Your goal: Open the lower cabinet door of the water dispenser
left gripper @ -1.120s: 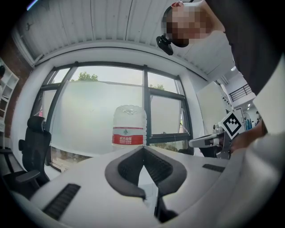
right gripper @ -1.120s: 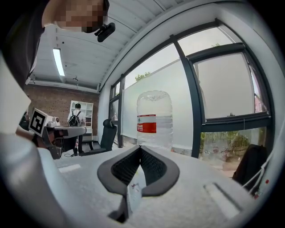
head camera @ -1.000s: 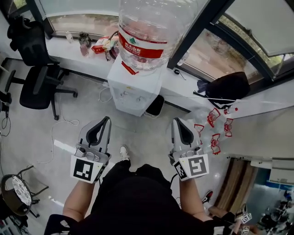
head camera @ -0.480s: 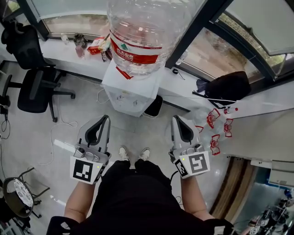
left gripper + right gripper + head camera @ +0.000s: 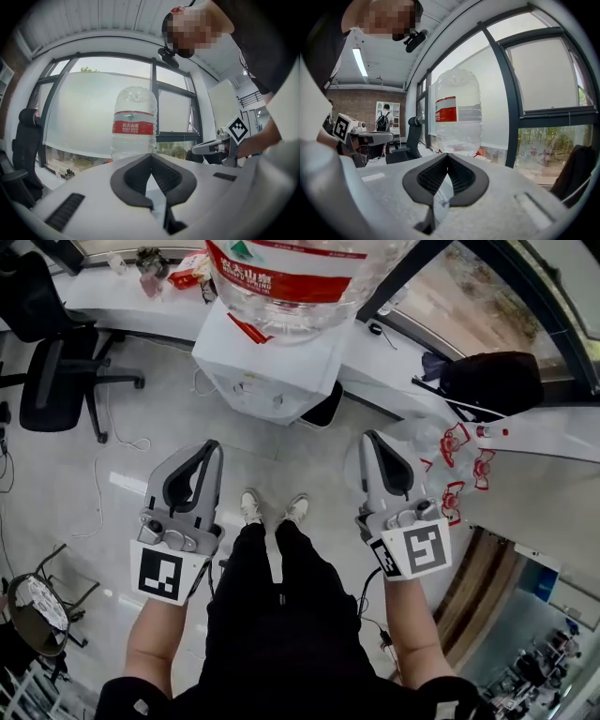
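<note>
Head view: white box-shaped water dispenser (image 5: 267, 371) stands ahead, its lower door foreshortened out of sight. Both left gripper (image 5: 208, 448) and right gripper (image 5: 372, 439) are pinched together, empty, well short of it; closed jaws could skid off the door's edge

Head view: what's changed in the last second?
The water dispenser and its bottle have slid up the picture and look nearer; a second shoe has come beside the first. The left gripper and right gripper stay shut, empty and side by side.
</note>
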Motion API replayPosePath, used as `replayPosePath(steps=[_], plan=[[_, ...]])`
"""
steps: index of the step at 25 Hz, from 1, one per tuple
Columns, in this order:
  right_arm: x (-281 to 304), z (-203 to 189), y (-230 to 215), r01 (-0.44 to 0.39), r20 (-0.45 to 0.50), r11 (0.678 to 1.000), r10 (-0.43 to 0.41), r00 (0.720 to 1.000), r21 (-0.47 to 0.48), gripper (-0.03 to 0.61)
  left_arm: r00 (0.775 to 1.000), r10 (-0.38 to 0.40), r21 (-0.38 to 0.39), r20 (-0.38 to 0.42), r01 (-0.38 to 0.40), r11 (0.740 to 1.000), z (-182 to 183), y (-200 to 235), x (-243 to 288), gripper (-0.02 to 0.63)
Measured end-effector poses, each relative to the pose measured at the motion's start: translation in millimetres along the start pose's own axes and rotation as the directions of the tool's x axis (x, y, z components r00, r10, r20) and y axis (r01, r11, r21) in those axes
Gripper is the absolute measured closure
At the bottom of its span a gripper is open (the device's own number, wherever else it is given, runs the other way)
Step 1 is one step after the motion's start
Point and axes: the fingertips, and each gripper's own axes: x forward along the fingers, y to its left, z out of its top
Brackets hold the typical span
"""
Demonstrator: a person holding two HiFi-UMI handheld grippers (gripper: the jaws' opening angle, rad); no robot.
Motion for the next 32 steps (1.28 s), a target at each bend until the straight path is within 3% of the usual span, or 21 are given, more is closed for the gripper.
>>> replayPosePath(steps=[6, 10, 19, 24, 32], plan=[[31.4, -54.1, 4.3, -0.027, 0.045, 0.998, 0.029, 0.999, -0.052, 0.574, 0.999, -0.038, 0.024, 0.010, 0.037, 0.999, -78.9, 8.1, 15.2, 0.606], [42.5, -106.0, -4.6, -0.027, 0.055, 0.998, 0.030, 0.998, -0.058, 0.575, 0.999, -0.016, 0.034, 0.038, 0.015, 0.999, -127.1, 16.9, 31.0, 0.606], [67.8, -206.2, -14.5, -0.069, 0.002, 0.995, 0.069, 0.998, -0.071, 0.575, 0.999, 0.015, 0.001, 0.052, -0.015, 1.000, -214.9, 31.0, 49.6, 0.606], [83.3, -243.1, -28.9, -0.072, 0.062, 0.995, 0.077, 0.995, -0.073, 0.575, 0.995, 0.013, 0.039, 0.096, -0.016, 0.999, -251.9, 36.2, 63.9, 0.606], [97.9, -346.4, -25.9, -0.105, 0.099, 0.993, 0.111, 0.989, -0.060, 0.574, 0.989, -0.010, 0.049, 0.148, 0.003, 0.999, -331.2, 37.4, 72.1, 0.606]])
